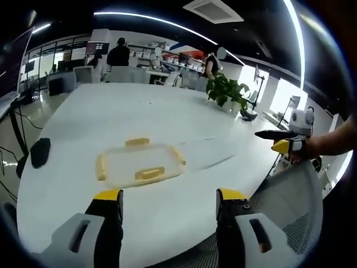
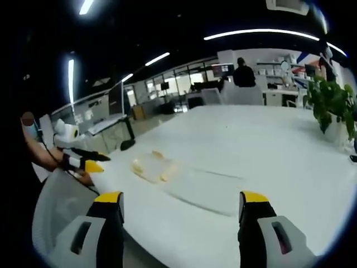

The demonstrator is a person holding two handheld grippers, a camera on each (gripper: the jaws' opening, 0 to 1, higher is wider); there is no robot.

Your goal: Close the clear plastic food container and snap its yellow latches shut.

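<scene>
Left gripper view: container (image 1: 139,163) on white table (image 1: 111,111) in office, both grippers' jaws wide.

Left gripper (image 1: 168,204) — black jaws, yellow caps at tips, pale grey housings below, each with dark oval slot. Right gripper (image 2: 181,206) same build: black jaws, yellow tips, grey slotted housings. Seen from across — white rounded body, black jaw, yellow tip. Bare forearm (image 1: 334,139), no sleeve visible.
</scene>
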